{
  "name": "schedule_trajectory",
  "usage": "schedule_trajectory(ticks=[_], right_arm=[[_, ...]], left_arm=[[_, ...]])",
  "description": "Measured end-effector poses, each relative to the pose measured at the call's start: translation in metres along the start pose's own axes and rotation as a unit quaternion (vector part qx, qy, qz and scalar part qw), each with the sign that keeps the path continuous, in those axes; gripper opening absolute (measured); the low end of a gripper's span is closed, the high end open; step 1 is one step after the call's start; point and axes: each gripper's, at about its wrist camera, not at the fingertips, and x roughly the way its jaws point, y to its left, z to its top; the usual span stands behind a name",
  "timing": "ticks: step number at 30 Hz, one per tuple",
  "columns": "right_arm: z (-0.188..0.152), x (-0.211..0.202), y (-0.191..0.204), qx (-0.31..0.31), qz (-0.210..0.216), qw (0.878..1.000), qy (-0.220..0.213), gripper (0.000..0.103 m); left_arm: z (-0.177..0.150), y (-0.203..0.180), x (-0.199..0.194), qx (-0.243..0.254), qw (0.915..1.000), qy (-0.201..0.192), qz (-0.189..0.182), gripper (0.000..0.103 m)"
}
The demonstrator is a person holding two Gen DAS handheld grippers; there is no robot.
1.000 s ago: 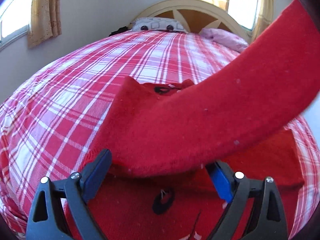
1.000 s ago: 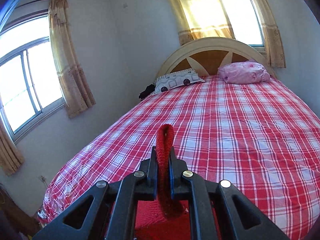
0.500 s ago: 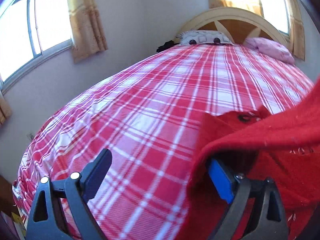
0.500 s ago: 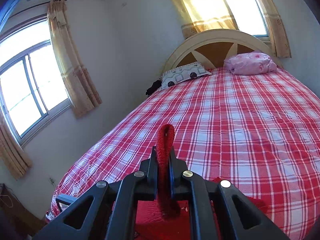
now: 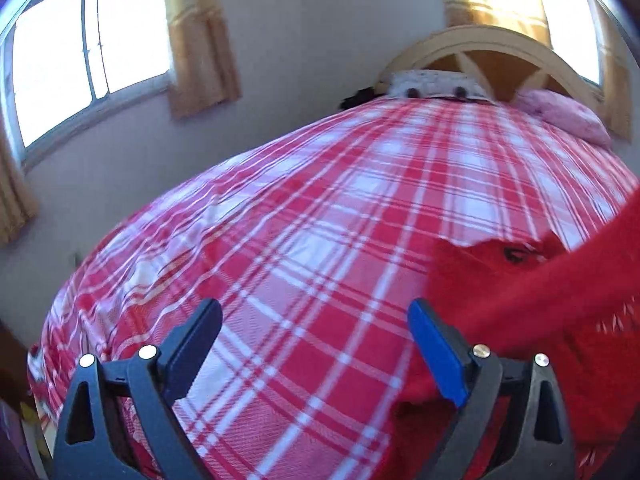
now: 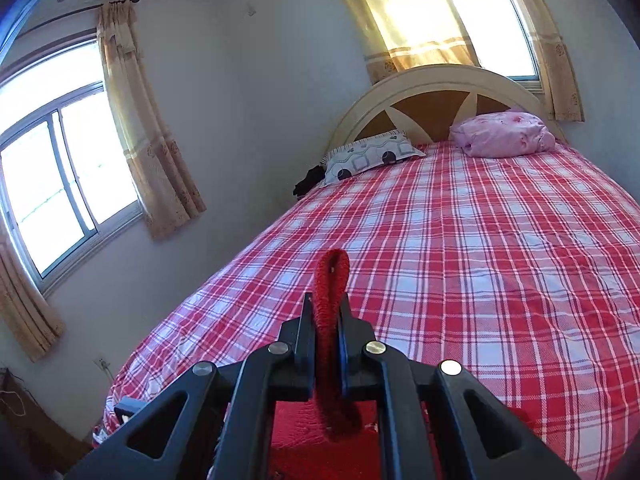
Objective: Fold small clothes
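Swung leftward off the red garment (image 5: 540,304), left hand-held gripper (image 5: 316,344) gapes downward.

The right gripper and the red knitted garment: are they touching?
Touching. The right wrist view shows the right gripper with its jaws shut on a folded edge of the red knitted garment, which sticks out above the fingertips.

The red garment (image 5: 560,304) runs off the right edge; the pillows (image 5: 430,85) look blurred.
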Motion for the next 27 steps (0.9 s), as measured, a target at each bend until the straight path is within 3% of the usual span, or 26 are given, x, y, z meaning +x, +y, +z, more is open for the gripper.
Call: schedule_trajectory(ticks=[3,7,11,14,19,22,25,27], right_arm=[[0.008,0.005,0.016,-0.014,0.014,1.0,-0.005,0.008],[0.014,0.02,0.04,-0.032,0.025,0.999,0.001,0.008],[0.016,0.029,0.051,-0.031,0.04,0.999,0.005,0.008],[0.016,0.028,0.058,-0.029,0.046,0.999,0.003,0.008],[0.024,0.011,0.065,-0.037,0.044,0.998,-0.006,0.008],[0.025,0.003,0.065,-0.04,0.046,0.998,-0.015,0.008],[0.018,0.006,0.061,-0.042,0.042,0.998,-0.012,0.008],[0.014,0.016,0.055,-0.031,0.046,0.998,-0.001,0.008]], left_arm=[[0.002,0.034,-0.006,-0.052,0.9985,-0.005,-0.017,0.096],[-0.015,0.043,-0.039,-0.04,0.9969,-0.035,-0.058,0.096],[-0.044,0.009,-0.062,0.007,0.9863,-0.018,-0.164,0.097],[-0.057,-0.034,-0.056,0.05,0.9802,0.009,-0.192,0.097],[-0.039,-0.071,-0.011,0.061,0.9895,0.03,-0.128,0.096],[-0.011,-0.041,0.024,-0.009,0.9959,0.054,-0.071,0.096],[0.001,-0.001,0.047,-0.082,0.9932,0.073,-0.038,0.096],[-0.002,0.01,0.057,-0.09,0.9913,0.091,-0.032,0.097]])
